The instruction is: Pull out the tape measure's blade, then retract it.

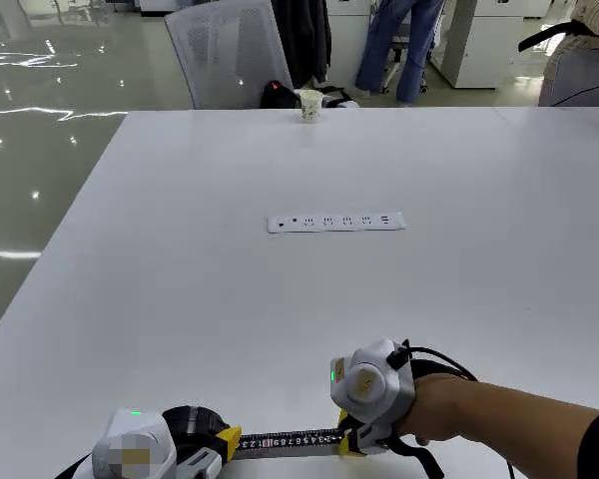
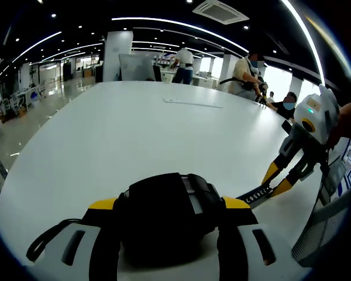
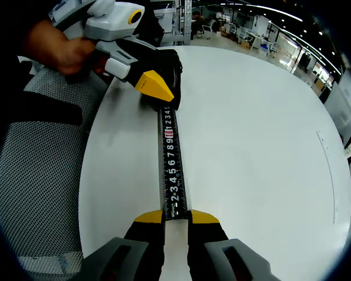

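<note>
- The left hand-held gripper [image 2: 169, 206] is clamped around the tape measure [image 2: 164, 228] at the near edge of the surface [image 1: 379, 299].
- The right hand-held gripper [image 3: 175, 219] is closed, pinching the tip of the blade [image 3: 170, 164]; a short stretch is out.
- The pull-out looks under way; the next move likely calls for a straight, steady pull.

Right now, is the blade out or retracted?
Out: blade runs from the case in the left gripper to the right gripper pinching its tip.

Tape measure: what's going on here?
A person holds a gripper in each hand at a white table. The left gripper clamps the black tape measure case; the right gripper pinches the end of the blade. A short stretch of blade spans between them near the table's front edge.
</note>
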{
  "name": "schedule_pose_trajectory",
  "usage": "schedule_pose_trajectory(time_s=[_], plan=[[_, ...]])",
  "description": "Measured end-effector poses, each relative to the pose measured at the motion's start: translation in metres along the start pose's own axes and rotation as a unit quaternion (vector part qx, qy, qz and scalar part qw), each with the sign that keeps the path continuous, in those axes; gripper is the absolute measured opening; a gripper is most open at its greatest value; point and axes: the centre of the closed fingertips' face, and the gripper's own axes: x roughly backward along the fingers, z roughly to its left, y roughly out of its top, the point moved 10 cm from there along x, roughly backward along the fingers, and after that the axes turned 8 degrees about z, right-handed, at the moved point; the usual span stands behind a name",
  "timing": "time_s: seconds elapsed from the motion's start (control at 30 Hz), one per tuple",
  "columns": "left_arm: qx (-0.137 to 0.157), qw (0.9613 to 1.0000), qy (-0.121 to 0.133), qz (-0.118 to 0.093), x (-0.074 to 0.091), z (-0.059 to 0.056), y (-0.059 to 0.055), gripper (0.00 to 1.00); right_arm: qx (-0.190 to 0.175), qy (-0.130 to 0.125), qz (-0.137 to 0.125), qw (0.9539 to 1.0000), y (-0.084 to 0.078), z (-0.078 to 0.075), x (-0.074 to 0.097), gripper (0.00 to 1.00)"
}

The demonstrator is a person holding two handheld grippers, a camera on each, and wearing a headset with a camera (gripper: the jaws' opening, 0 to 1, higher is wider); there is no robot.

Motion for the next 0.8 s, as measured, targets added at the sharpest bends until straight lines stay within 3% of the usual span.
schedule_pose_trajectory(time_s=[0.8], plan=[[-0.013, 0.9999, 0.007, 0.003, -0.0025, -0.0011, 0.0004, 0.63, -0.015, 0.004, 0.000, 0.9999, 0.0059, -0.0007, -0.0014, 0.11]])
